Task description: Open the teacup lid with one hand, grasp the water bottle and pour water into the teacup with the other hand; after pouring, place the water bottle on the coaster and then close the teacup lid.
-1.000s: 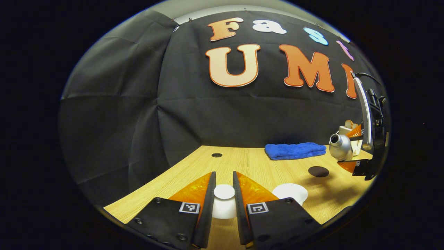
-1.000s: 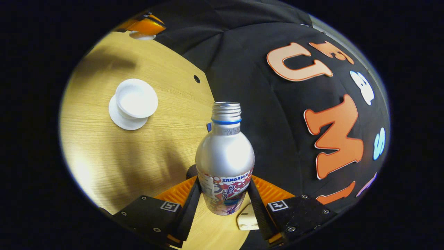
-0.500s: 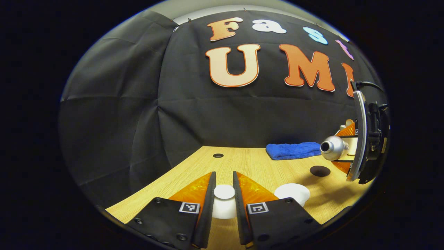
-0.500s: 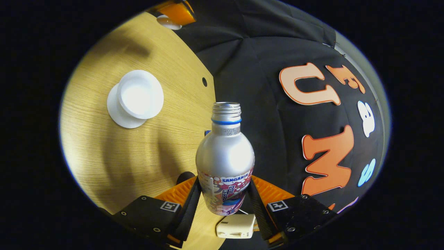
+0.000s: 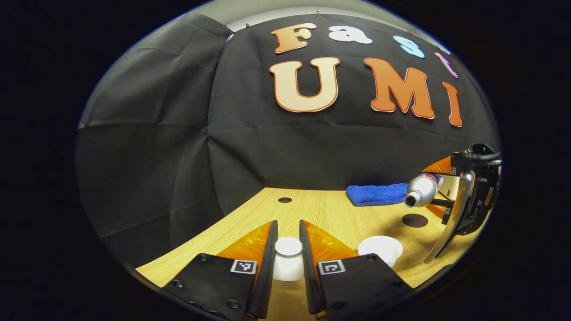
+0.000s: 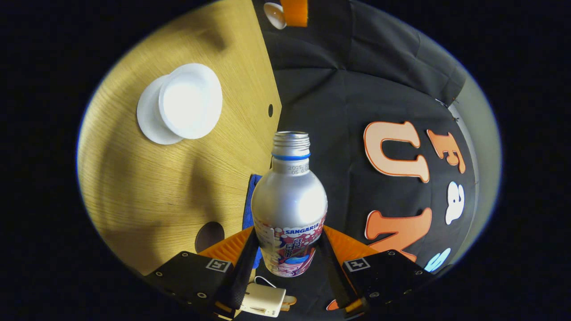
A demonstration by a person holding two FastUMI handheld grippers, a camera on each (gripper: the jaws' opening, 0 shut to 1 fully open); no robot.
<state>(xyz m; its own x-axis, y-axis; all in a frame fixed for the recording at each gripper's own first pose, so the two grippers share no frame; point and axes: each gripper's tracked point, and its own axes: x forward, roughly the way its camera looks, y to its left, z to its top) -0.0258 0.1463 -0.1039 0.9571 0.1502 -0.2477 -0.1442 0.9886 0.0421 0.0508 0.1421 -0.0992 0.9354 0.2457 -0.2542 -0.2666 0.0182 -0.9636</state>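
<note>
My left gripper (image 5: 288, 234) is shut on the knob of the white teacup lid (image 5: 288, 246), held just left of the open white teacup (image 5: 380, 248). In the right gripper view the teacup (image 6: 191, 104) stands on its saucer (image 6: 147, 122), its white inside in plain sight. My right gripper (image 6: 289, 238) is shut on the silver water bottle (image 6: 289, 200), which has no cap. In the left gripper view the water bottle (image 5: 421, 189) lies nearly level above the table, mouth pointing left and slightly down, to the right of and above the cup. The dark round coaster (image 5: 415, 220) lies beyond the cup.
A folded blue towel (image 5: 379, 194) lies at the back of the wooden table (image 5: 321, 214), near a small round hole (image 5: 284, 199). A small white box (image 6: 263, 301) shows under my right fingers. The black cloth wall rises close behind the table.
My right gripper has tipped the bottle further over, from slanted to almost level, and the cup has shifted up in its view. The left gripper and lid have stayed still.
</note>
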